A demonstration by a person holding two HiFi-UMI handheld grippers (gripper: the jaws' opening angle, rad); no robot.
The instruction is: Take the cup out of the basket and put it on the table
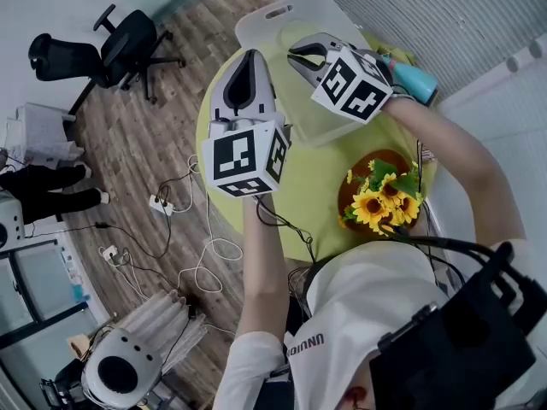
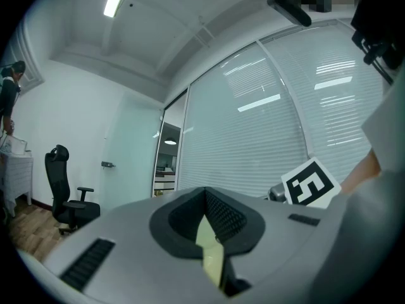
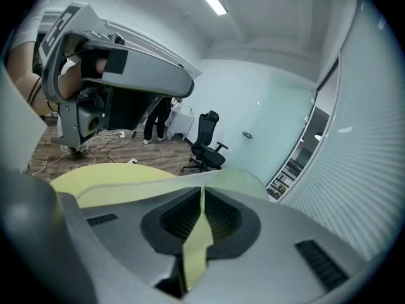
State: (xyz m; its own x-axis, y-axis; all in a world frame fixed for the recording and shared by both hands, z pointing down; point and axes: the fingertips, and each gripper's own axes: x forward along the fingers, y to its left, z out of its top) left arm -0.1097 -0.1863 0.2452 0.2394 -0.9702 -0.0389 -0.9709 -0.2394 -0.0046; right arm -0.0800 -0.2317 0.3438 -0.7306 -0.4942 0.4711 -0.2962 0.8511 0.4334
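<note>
A translucent white basket (image 1: 273, 15) stands on the far side of the round yellow-green table (image 1: 316, 195). My right gripper (image 1: 301, 54) is over it, jaws closed to a thin slit. In the right gripper view the basket's pale rim (image 3: 145, 189) runs straight into the tips of the right gripper (image 3: 202, 189). A teal cup (image 1: 416, 81) lies on its side past the right marker cube, apparently on the table beside the basket. My left gripper (image 1: 248, 58) hovers left of the basket. Seen in its own view, the left gripper (image 2: 204, 192) is shut and holds nothing.
A brown pot of sunflowers (image 1: 385, 199) sits on the table's near right. A black office chair (image 1: 120, 45) stands on the wooden floor, where cables (image 1: 197, 254) trail. A person (image 1: 51, 195) stands at the far left. Slatted blinds (image 1: 410, 7) close off the far side.
</note>
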